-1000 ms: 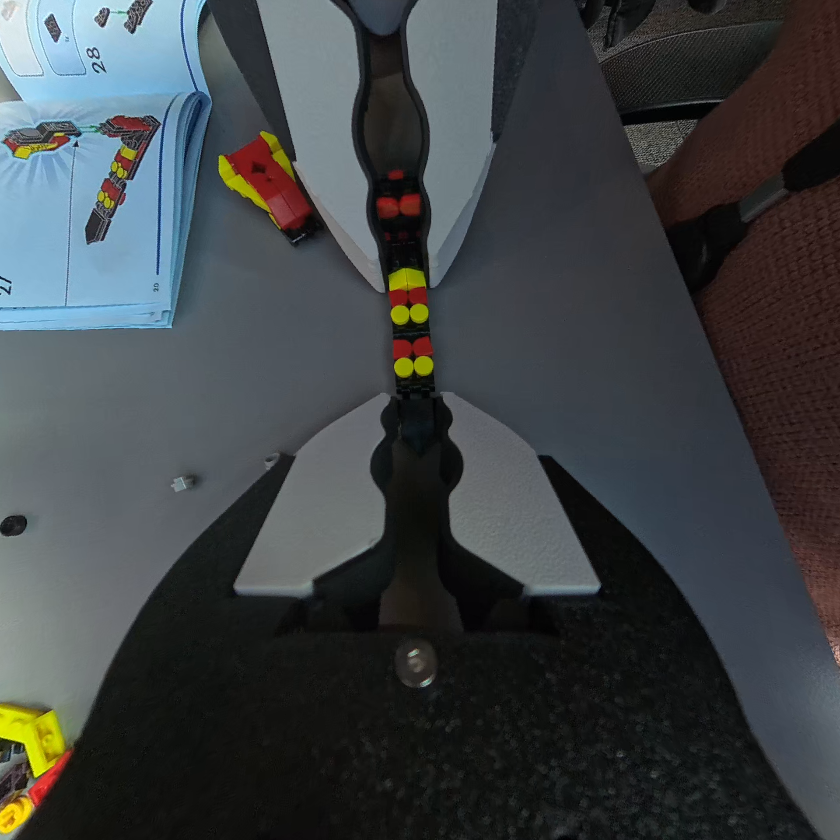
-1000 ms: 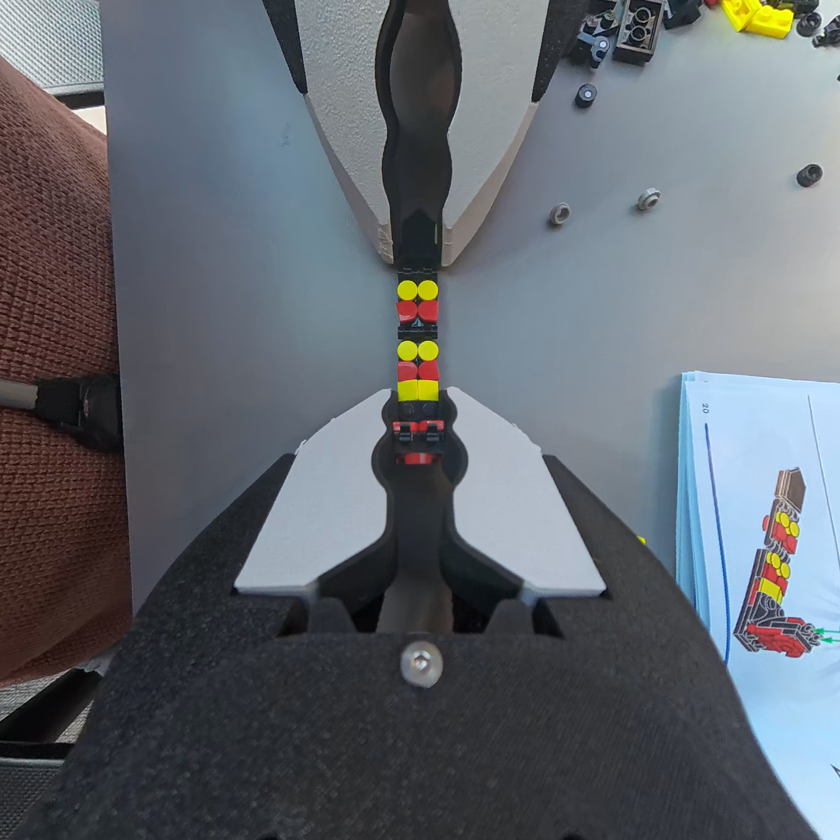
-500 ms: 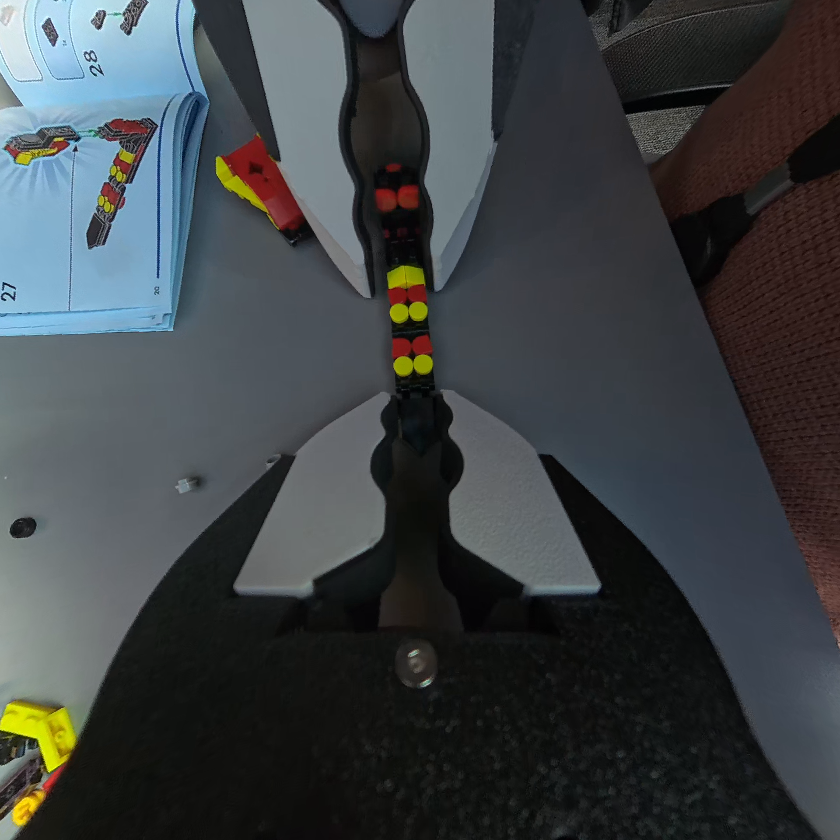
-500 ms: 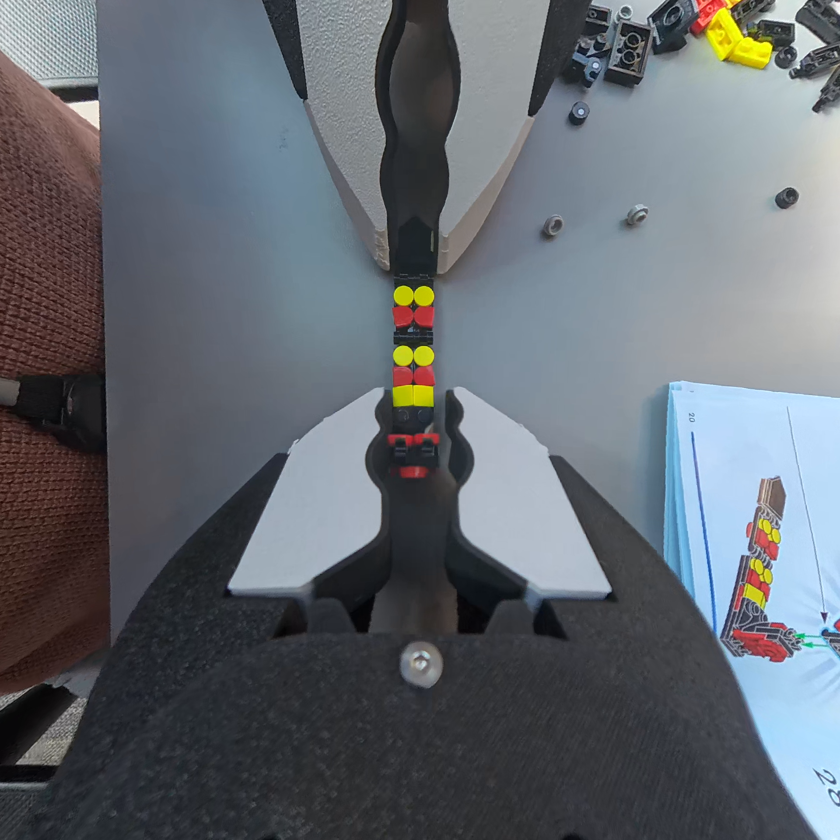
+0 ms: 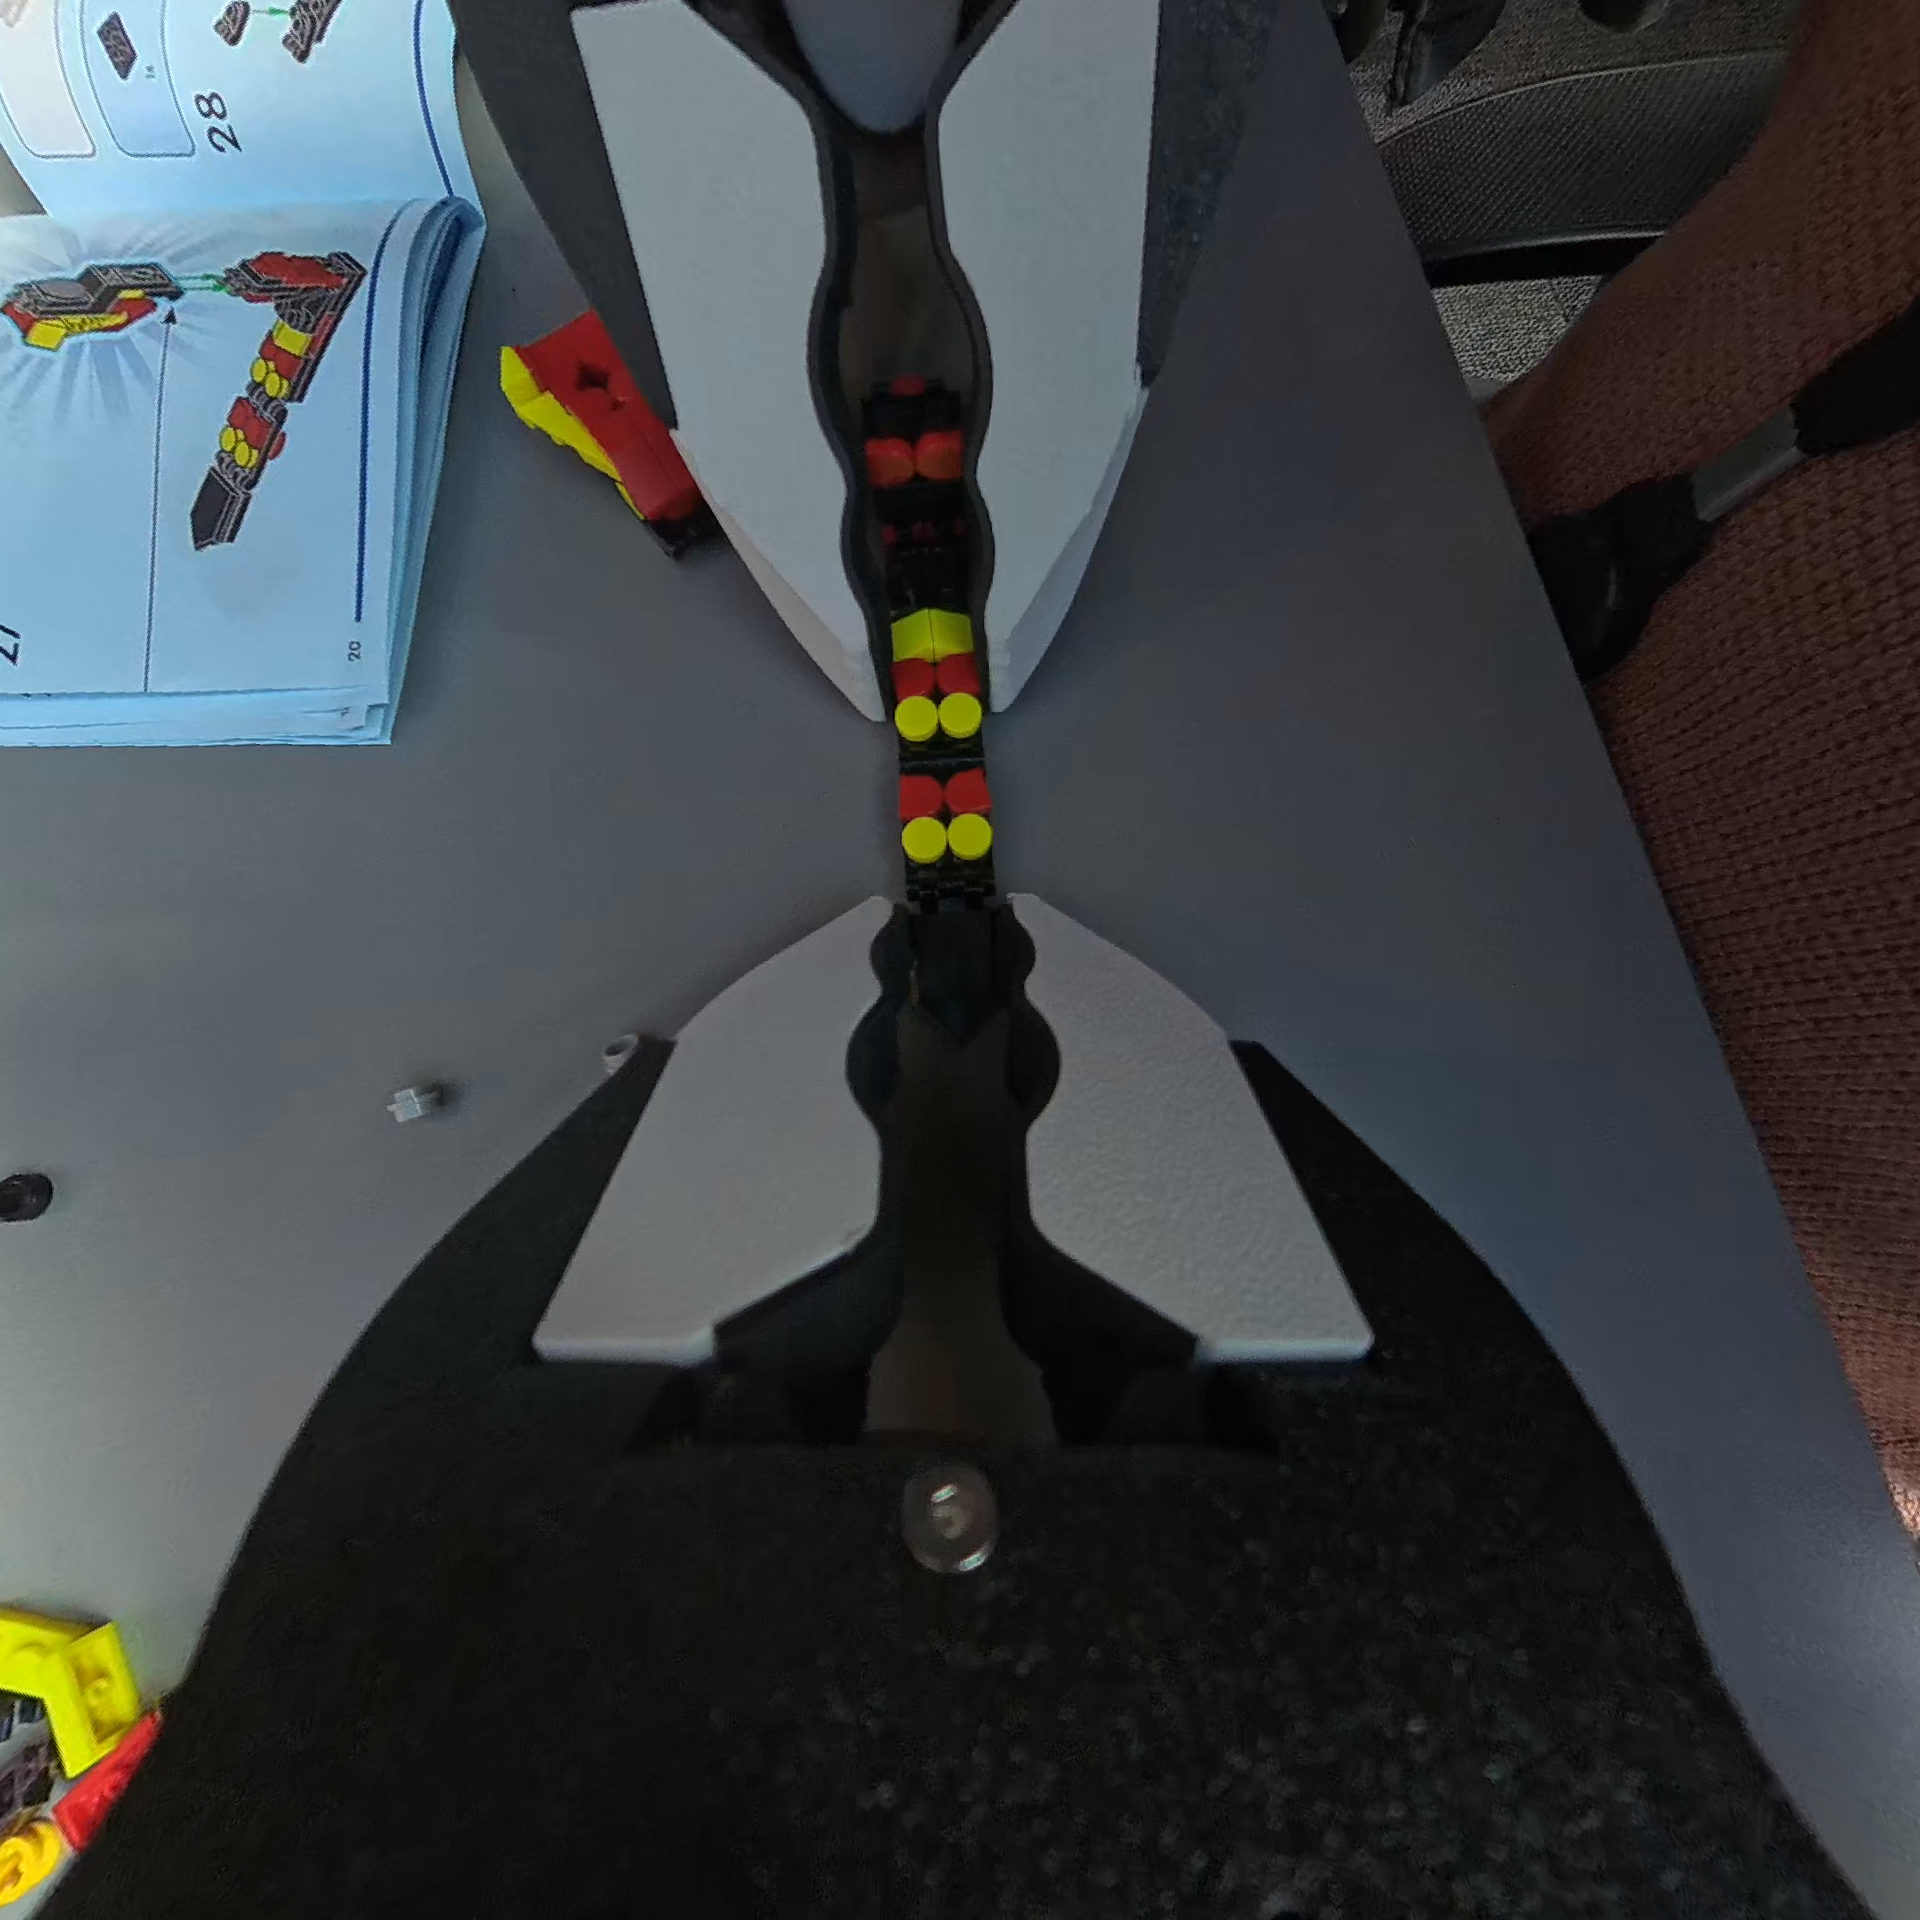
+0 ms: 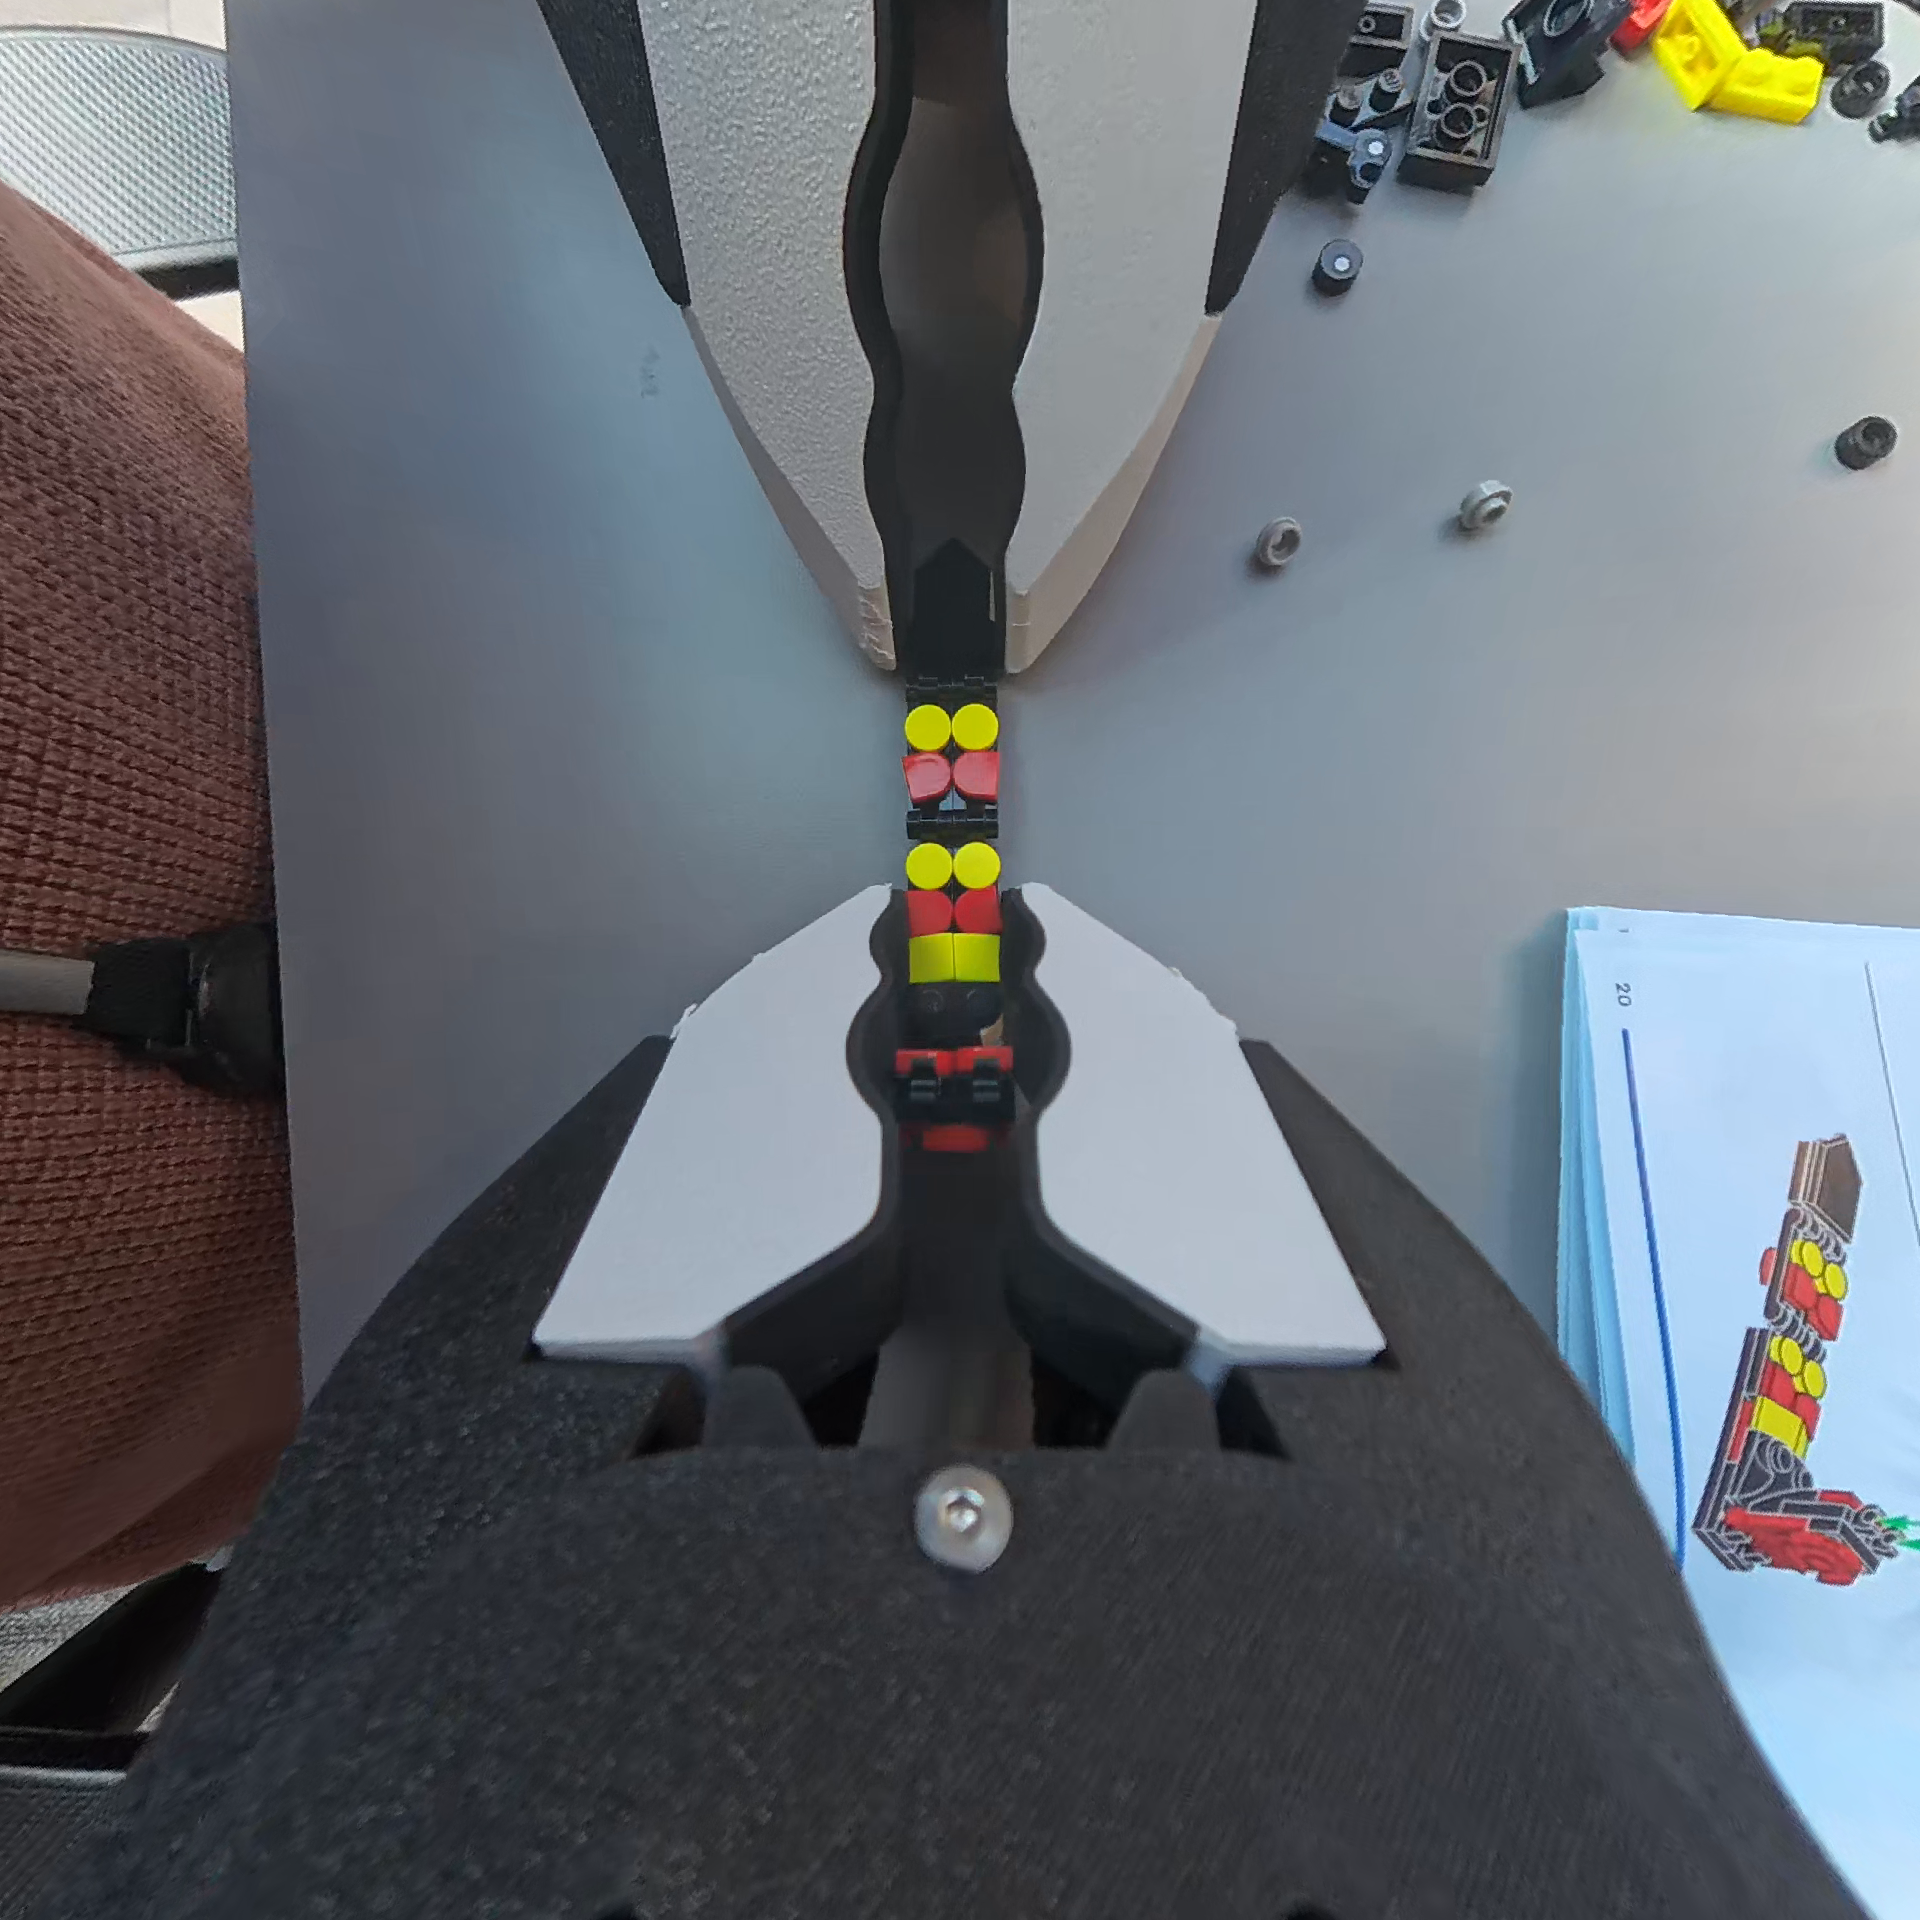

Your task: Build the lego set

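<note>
Long black lego strip with red and yellow studs (image 5: pixel 943 790) spans above grey tabletop (image 5: pixel 416 883); left gripper (image 5: pixel 956 914) clamps its black pointed end, right gripper (image 6: pixel 956 904) grips the red-clip end, both nearly closed

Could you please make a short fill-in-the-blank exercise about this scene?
1. The left claw grips the ____ pointed end of the lego strip.
2. Each yellow pair on the strip counts ____ round studs.
3. In the right wrist view, the instruction booklet lies ____ of the right claw.
4. The table is ____ in colour.

Missing words: black; two; right; grey
</note>
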{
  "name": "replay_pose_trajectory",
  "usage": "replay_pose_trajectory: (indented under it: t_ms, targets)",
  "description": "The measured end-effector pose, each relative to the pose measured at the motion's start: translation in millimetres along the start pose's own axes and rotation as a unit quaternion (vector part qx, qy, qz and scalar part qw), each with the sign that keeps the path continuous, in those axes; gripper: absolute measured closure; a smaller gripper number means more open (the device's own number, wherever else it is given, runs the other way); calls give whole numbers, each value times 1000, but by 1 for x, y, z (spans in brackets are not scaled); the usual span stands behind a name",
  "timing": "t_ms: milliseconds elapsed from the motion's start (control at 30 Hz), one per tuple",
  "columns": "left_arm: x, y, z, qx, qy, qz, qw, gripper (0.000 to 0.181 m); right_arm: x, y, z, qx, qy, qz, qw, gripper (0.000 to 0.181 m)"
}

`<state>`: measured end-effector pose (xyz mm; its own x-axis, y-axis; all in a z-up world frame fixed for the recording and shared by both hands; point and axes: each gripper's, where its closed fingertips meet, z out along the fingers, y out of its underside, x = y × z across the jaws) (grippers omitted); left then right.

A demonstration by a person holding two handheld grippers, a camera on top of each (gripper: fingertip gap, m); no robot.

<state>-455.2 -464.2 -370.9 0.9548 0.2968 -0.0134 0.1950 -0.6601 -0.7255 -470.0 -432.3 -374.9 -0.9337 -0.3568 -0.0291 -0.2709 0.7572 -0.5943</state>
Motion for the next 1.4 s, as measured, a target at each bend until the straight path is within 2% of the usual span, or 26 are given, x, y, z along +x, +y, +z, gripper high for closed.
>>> replay_pose_trajectory:
  t_ms: [800, 933, 1033, 1100, 1400]
  targets:
    - [-1, -1, 2, -5, -2, 1, 1000, 165, 1, 0, 0, -28, 3, -18, 999, 165]
    - [-4, 0, -5, 3, -11, -4, 1000, 149, 1, 0, 1, -28, 3, -19, 999, 165]
    - [-5, 4, -14, -3, -18, -7, 1000, 144, 1, 0, 1, -27, -1, -17, 999, 165]
    - [-3, 10, -13, -15, -12, -2, 1000, 156, 0, -1, 1, -25, -5, -17, 1000, 165]
    - [2, 10, -8, -17, 6, 8, 1000, 165, -1, -2, 2, -29, -8, -22, 999, 165]
